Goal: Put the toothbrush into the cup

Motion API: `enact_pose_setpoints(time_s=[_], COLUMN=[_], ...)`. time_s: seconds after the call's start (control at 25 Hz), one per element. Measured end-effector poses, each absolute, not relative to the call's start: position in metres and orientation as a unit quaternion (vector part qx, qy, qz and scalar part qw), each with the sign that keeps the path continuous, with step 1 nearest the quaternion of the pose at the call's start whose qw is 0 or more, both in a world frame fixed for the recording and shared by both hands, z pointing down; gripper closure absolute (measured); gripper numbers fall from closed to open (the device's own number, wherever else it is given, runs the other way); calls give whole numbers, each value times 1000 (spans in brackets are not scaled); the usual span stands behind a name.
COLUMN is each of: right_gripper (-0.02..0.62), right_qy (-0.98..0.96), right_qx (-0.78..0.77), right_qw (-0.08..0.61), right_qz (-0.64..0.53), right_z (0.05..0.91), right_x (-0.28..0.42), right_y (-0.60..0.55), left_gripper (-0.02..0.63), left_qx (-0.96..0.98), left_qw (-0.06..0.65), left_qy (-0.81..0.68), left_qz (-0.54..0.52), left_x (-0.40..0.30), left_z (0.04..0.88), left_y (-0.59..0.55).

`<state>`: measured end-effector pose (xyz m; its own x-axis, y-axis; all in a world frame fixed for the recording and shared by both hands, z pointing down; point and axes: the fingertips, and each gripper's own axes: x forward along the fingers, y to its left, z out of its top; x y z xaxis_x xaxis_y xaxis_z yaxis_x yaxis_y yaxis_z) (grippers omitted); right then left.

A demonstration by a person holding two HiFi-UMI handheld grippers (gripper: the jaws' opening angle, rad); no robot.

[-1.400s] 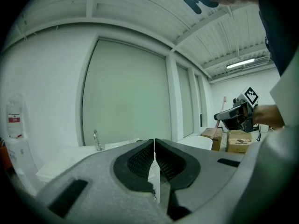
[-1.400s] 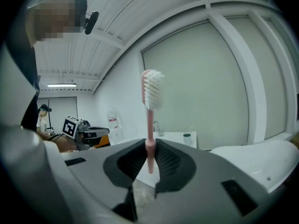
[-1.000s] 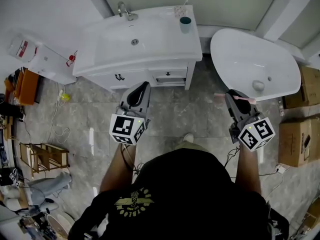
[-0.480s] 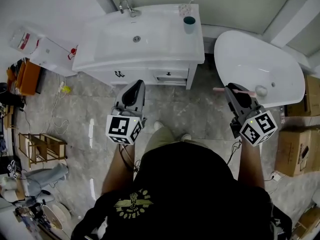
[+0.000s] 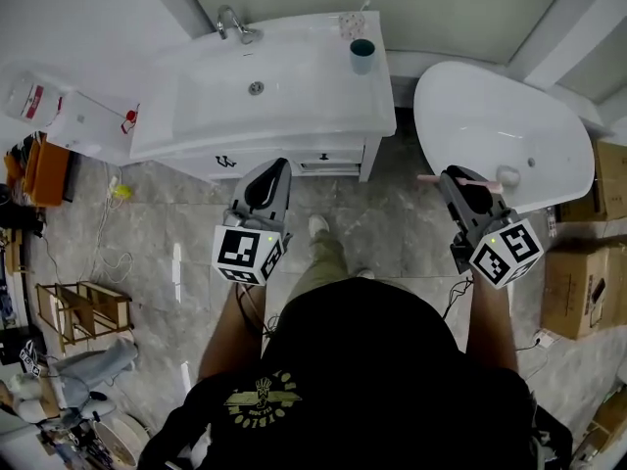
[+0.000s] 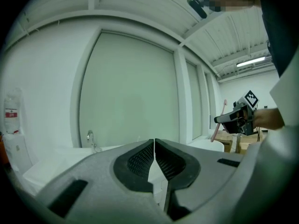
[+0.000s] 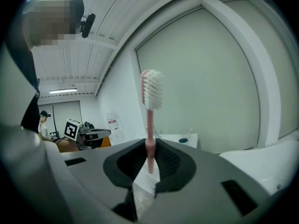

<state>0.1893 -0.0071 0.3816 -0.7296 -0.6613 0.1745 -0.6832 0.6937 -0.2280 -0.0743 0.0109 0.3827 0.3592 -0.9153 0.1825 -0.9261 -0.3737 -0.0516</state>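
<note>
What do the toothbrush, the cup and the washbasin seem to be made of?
Toothbrush: probably plastic, a smooth pink handle with white bristles.
Cup: teal, too small to tell plastic from ceramic.
Washbasin: probably glazed ceramic, smooth glossy white.

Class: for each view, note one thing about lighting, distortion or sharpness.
Head view: even light, washbasin sharp. Left gripper view: fisheye, dark corners, window frame bowed, ceiling lamp bright. Right gripper view: same fisheye and dark rim, toothbrush sharp.
</note>
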Motion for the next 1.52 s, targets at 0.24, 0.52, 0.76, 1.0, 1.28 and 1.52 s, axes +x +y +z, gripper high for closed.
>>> enact_pose_setpoints(time_s=[0.24, 0.52, 0.76, 1.0, 1.28, 1.52], right_gripper=[541, 540, 540, 540, 540, 540], right_qy=[-910, -907, -904, -901, -887, -875], right_qx=[386, 385, 387, 400, 436, 467], right_qw=[42, 49, 50, 53, 56, 53], right_qz=[149, 166, 173, 157, 142, 113], right_z=[383, 397, 398, 380, 356, 334], right_x=[189, 167, 144, 123, 102, 83], right_y=[-36, -71, -97, -124, -146, -164], left_gripper=[588, 588, 588, 588, 588, 588], left_qx=[836, 836, 838, 851, 868, 884], left_qw=[35, 51, 55, 43, 32, 21], left_qy=[-539, -535, -532, -515, -490, -464], left_qz=[97, 110, 110, 93, 78, 59], left_x=[-76, -96, -118, -132, -157, -180], left_z=[389, 402, 405, 390, 375, 362], left_y=[-26, -60, -91, -132, -172, -203])
